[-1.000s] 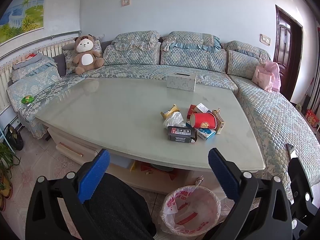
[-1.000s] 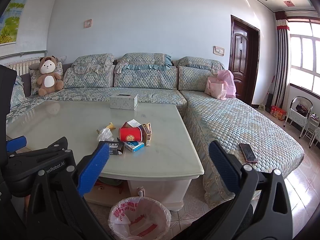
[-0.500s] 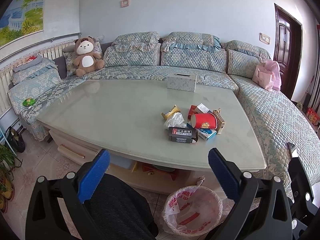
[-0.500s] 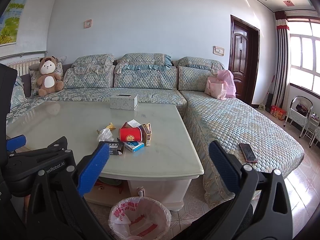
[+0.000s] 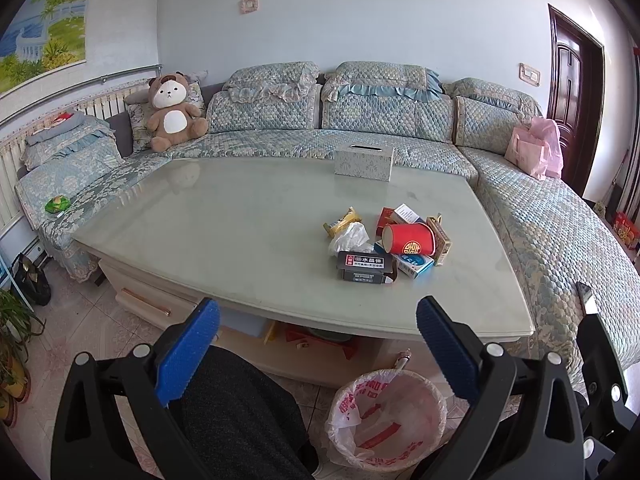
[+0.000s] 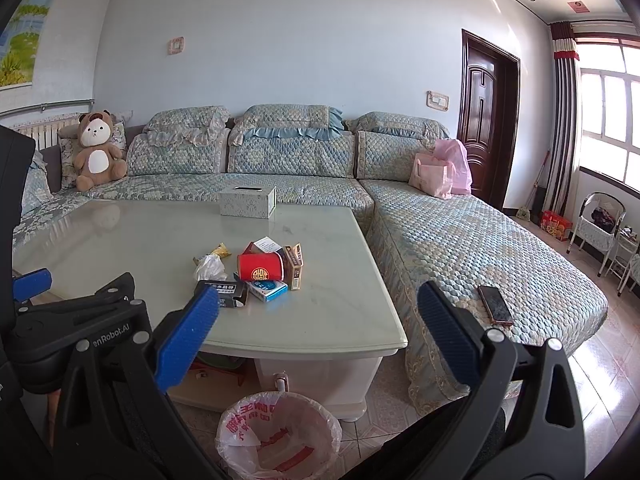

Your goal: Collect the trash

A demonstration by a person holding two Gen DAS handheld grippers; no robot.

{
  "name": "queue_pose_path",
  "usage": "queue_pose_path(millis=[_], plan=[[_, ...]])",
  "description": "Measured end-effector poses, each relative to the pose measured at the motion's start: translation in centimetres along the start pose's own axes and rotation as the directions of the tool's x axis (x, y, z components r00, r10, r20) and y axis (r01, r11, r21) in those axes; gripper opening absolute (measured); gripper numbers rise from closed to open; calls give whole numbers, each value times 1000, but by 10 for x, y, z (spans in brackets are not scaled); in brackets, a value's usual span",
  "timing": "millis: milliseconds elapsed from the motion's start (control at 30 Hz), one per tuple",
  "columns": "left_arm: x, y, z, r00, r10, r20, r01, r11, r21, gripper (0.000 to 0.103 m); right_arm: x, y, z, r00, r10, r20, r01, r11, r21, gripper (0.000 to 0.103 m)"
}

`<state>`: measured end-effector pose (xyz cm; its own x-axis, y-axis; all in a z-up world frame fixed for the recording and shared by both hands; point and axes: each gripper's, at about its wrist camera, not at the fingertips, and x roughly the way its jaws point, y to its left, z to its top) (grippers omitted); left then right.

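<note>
Your left gripper [image 5: 318, 332] hangs with its blue pads spread wide and nothing between them, and your right gripper [image 6: 318, 320] is just as wide and just as empty. Right below you on the tiled floor stands the waste bin [image 5: 386, 420], lined with a pink-printed bag, set against the near edge of the coffee table [image 5: 240, 240]. Up on the glass top, toward the near right part, sits the trash cluster. Nearest you lies the black box [image 5: 366, 266], flat, long side running left to right. Just right of it, a blue-and-white box [image 5: 414, 262] lies angled. On top of that rests the red paper cup [image 5: 408, 239], tipped on its side, long axis left to right, mouth facing left. A tan carton [image 5: 440, 236] stands on edge against the cup's right. Left of the cup, a crumpled white wrapper [image 5: 348, 238], with a yellow snack packet [image 5: 340, 222] behind it. Farther back stands a tissue box [image 5: 363, 163] alone, well apart. Beyond, the quilted sofa [image 5: 280, 120] with a teddy bear [image 5: 173, 110], and a phone [image 6: 495, 304] on its right side.
</note>
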<state>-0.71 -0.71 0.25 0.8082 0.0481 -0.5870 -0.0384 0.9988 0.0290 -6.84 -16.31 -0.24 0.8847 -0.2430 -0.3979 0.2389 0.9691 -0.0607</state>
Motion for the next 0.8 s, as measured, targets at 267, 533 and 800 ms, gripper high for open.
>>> queue_pose_path(millis=[267,533,800], plan=[[12,0,0,999,-10,-35,10,1000,3,97,9,0,-4,1000,11,-26,-11,1000,-4,97],[29,1,2,994,-69,-83,71,997,21,97,16,4,-1,999,21,-42,-22,1000,-22,97],[56,13,20,986,-88,-141,106,986,126,97,25,-10,15,999,18,28,-14,993,-117,97]])
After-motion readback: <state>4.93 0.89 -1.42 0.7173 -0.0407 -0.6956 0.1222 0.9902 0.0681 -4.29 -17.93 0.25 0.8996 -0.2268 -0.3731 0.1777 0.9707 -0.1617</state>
